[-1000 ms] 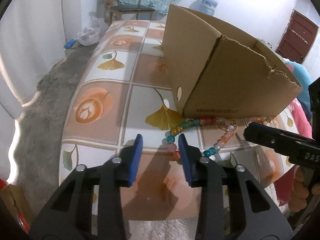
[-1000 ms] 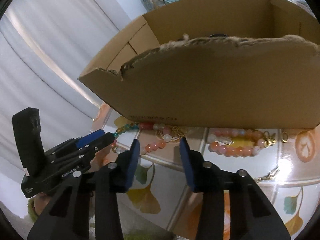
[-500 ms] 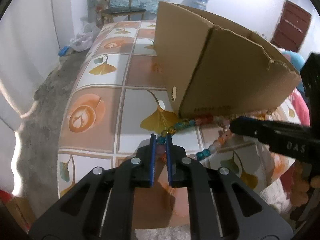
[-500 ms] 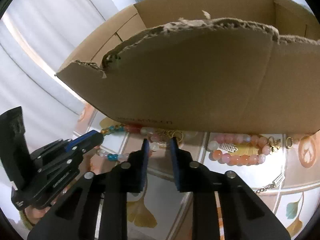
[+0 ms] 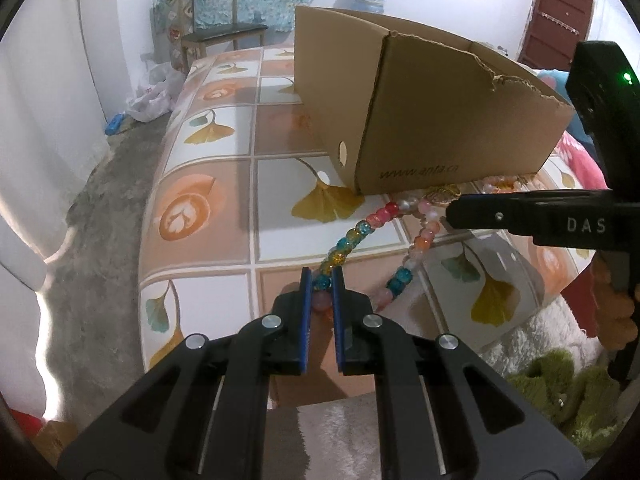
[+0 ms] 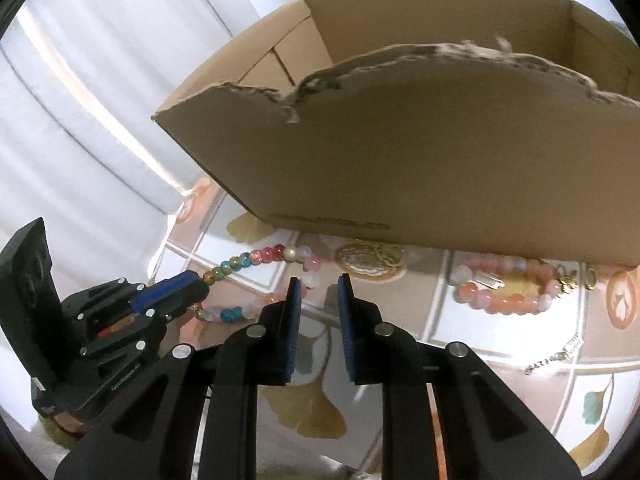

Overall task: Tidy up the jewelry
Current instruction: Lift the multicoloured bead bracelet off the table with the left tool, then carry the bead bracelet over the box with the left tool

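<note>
A necklace of multicoloured glass beads (image 5: pixel 360 228) lies on the patterned tablecloth (image 5: pixel 212 184) in front of an open cardboard box (image 5: pixel 440 120). My left gripper (image 5: pixel 321 280) is shut on the near end of the strand, with beads pinched between its blue pads. In the right wrist view the same necklace (image 6: pixel 240 258) runs from the left gripper (image 6: pixel 196 280) towards my right gripper (image 6: pixel 319 290). The right jaws stand narrowly apart; a pale bead sits by the left fingertip, and the gap shows tablecloth. From the left wrist view the right gripper (image 5: pixel 450 210) tip touches the strand's far loop.
The box (image 6: pixel 400 152) has a torn front rim. Beside its base lie a gold pendant (image 6: pixel 368 256), a pink bead bracelet (image 6: pixel 504 300) and a thin chain (image 6: pixel 556 358). A chair (image 5: pixel 216 36) stands beyond the table. A green fuzzy cloth (image 5: pixel 560 380) lies at lower right.
Both grippers narrowed. The left one closed on the bead strand and pulled it straighter. The right one moved in over the far loop near the box.
</note>
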The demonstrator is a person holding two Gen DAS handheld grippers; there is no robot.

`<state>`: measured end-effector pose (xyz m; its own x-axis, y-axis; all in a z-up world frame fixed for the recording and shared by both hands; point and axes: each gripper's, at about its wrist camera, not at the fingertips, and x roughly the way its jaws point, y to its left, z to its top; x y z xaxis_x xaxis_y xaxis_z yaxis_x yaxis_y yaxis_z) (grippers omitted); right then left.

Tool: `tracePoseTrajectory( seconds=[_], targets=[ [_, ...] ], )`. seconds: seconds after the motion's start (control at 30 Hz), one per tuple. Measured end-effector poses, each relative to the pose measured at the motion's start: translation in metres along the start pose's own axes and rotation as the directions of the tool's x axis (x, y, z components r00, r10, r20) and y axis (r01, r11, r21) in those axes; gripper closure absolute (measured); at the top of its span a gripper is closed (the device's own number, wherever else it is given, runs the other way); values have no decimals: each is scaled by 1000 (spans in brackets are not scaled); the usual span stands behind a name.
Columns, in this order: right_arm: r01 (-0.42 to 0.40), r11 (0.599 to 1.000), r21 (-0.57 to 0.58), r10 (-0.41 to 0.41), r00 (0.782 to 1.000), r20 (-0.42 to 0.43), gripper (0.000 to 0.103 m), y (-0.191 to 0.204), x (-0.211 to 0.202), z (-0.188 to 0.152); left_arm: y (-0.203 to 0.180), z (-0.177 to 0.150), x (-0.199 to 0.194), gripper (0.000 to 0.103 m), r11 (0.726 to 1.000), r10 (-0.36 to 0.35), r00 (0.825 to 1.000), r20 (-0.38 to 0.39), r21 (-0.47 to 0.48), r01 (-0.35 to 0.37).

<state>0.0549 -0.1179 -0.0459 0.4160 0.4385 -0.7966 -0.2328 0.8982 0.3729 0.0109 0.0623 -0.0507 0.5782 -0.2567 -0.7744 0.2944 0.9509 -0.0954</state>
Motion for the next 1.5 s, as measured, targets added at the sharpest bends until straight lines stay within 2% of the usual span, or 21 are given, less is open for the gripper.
tracePoseTrajectory(
  seconds=[0.17, 0.37, 0.53, 0.67, 0.73, 1.13, 1.37, 1.5],
  targets=[
    [-4, 1000, 0, 4, 1000, -26, 84, 5, 15, 3, 2, -2, -1, 94, 1000, -15, 1000, 8, -14, 15],
    [50, 998, -46, -51, 998, -24, 84, 14, 27, 16, 9, -1, 1, 91, 998, -33, 999, 11, -47, 34],
    [113, 985, -128, -115, 993, -11, 84, 29, 34, 19, 9, 0, 1, 91, 998, -40, 999, 6, -49, 40],
    [143, 975, -168, -145, 989, 0, 93, 41, 40, 11, 13, 2, 4, 91, 995, -72, 997, 4, -68, 73],
    [145, 974, -175, -146, 989, 6, 93, 42, 41, 10, 16, 3, 6, 91, 993, -79, 997, 5, -83, 79],
    [166, 956, -243, -141, 983, 116, 93, 55, 29, 8, 4, 6, 11, 95, 999, -13, 999, 50, -36, 15],
    [143, 950, -276, -88, 976, 202, 93, 44, -43, -2, -4, 20, -31, 95, 999, -23, 987, 157, -26, 27],
    [97, 951, -294, -15, 963, 270, 93, 47, -79, 2, -16, 43, -75, 95, 999, -46, 962, 268, 14, 43]
  ],
)
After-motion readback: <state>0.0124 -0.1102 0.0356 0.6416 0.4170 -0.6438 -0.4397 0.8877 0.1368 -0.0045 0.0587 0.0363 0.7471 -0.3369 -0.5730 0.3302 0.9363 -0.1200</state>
